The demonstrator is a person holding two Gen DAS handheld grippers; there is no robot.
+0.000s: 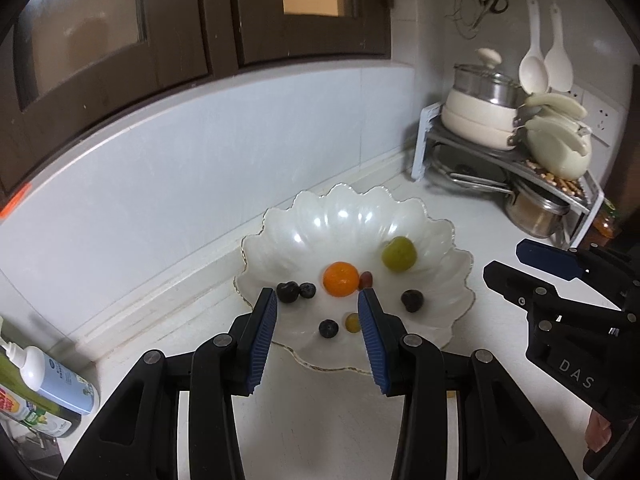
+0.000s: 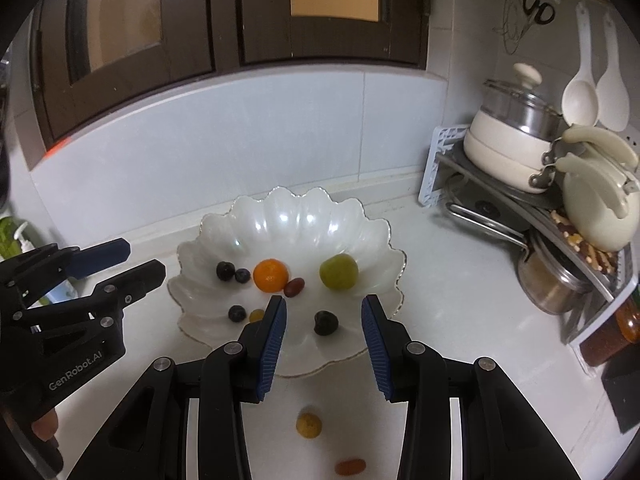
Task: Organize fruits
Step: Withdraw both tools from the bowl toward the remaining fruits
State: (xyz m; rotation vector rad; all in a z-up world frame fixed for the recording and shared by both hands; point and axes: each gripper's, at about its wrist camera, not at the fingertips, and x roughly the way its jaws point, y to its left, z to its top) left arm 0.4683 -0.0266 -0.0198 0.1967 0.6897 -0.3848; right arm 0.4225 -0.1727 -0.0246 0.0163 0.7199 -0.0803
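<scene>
A white scalloped bowl stands on the white counter by the wall. In it lie an orange, a green fruit, a red grape, a dark plum, a small yellow-green fruit and several blueberries. On the counter in front of the bowl lie a yellow fruit and a small orange-red one. My left gripper and right gripper hover side by side above the bowl's near edge, both open and holding nothing.
A corner rack with cream pots, a steel pot and hanging ladles fills the back right. An amber bottle stands beside it. Soap bottles lie at the near left. Dark-framed windows sit above the tiled backsplash.
</scene>
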